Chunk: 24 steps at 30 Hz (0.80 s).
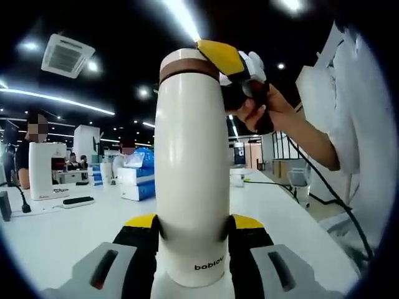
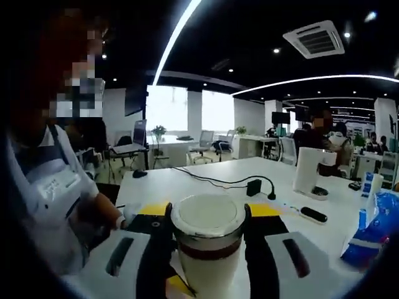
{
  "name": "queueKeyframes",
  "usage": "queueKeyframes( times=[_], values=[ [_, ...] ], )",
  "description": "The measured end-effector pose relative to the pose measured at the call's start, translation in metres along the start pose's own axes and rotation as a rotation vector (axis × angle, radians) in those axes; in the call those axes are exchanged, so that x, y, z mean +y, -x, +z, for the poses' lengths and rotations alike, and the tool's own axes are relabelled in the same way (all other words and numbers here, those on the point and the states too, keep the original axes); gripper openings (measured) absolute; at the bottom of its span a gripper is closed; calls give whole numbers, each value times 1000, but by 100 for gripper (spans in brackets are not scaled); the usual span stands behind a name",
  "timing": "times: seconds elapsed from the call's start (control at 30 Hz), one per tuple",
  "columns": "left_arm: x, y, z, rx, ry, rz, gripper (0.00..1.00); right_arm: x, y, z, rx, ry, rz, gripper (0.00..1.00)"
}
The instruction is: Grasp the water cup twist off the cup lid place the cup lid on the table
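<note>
Water cup (image 1: pixel 190 168) between both grippers' jaws

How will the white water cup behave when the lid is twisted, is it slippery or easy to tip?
The water cup looks smooth and glossy, so it may slip and turn inside the left hand-held gripper. It is tall and narrow, probably easy to tip. The right hand-held gripper clamps the cup lid, and its rigid wall should not deform.

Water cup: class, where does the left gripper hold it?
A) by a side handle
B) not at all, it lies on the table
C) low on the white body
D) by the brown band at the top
C: the left gripper has its jaws clamped low on the white body of the upright water cup.
</note>
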State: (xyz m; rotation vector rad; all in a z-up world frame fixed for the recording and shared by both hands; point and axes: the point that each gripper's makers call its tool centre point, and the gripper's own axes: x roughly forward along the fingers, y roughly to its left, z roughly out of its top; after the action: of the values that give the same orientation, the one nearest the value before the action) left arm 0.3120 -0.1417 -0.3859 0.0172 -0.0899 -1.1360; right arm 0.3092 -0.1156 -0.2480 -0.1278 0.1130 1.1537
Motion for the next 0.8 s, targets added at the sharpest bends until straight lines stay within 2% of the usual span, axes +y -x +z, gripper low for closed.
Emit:
queueKeyframes(
  times=[0.27, 0.47, 0.57, 0.7, 0.8],
  values=[
    [1, 0, 0, -1, 1, 2, 45, 3, 0, 1, -8, 16, 126, 47],
    [1, 0, 0, -1, -1, 2, 45, 6, -1, 1, 3, 35, 173, 47],
    [1, -1, 0, -1, -1, 1, 45, 7, 0, 0, 6, 36, 222, 47],
    [0, -1, 0, -1, -2, 2, 45, 6, 0, 0, -19, 18, 277, 47],
    [1, -1, 0, -1, 0, 2, 45, 9, 0, 1, -35, 39, 297, 48]
  ],
)
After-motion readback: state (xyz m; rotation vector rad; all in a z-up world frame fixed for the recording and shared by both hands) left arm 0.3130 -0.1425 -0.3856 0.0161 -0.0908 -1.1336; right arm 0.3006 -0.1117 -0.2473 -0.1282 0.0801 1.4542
